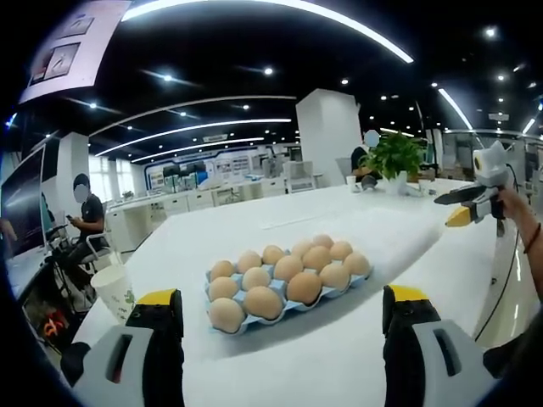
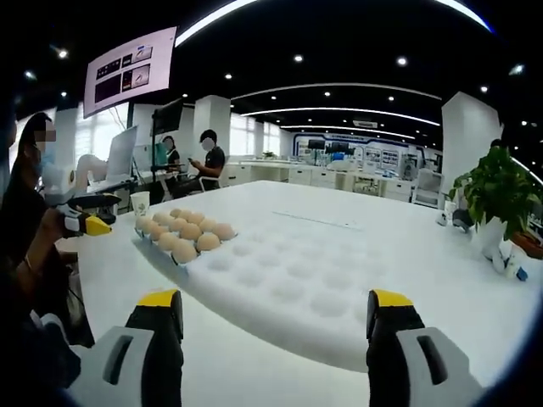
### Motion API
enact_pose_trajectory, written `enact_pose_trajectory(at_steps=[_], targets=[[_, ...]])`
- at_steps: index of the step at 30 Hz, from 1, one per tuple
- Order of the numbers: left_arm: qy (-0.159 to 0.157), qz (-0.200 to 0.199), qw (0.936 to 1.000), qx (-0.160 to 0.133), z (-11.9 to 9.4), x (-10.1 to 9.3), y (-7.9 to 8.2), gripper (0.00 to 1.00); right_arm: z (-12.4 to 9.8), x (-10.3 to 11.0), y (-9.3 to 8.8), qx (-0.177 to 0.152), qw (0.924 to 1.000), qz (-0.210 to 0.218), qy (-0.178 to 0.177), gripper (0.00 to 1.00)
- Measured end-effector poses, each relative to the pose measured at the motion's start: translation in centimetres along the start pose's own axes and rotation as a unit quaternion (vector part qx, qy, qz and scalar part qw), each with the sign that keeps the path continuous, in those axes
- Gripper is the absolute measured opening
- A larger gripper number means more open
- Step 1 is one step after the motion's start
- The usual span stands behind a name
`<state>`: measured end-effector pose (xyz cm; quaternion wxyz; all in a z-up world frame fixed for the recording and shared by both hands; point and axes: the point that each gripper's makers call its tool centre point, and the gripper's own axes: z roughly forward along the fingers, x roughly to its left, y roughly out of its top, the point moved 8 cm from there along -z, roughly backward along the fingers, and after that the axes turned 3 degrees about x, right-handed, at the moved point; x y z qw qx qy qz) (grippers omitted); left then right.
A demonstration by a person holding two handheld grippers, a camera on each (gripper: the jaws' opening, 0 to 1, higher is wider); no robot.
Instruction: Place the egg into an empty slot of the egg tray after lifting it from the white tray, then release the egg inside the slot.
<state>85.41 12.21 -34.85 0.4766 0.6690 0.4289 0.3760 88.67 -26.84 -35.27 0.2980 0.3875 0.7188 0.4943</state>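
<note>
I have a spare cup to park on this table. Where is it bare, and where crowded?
Bare: the tabletop between the egg tray and the potted plant, and the strip between the white tray and the plant in the right gripper view. Crowded: the egg tray, full of eggs, with a paper cup beside it.
</note>
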Motion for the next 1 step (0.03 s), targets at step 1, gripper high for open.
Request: enact_pose_trajectory(at_steps=[1], targets=[[0.000,0.001,1.0000,0.001,0.00,-0.01,-0.01,1.00,-0.02,0.04,0.02,-0.001,1.0000,0.001,0.000,0.93]])
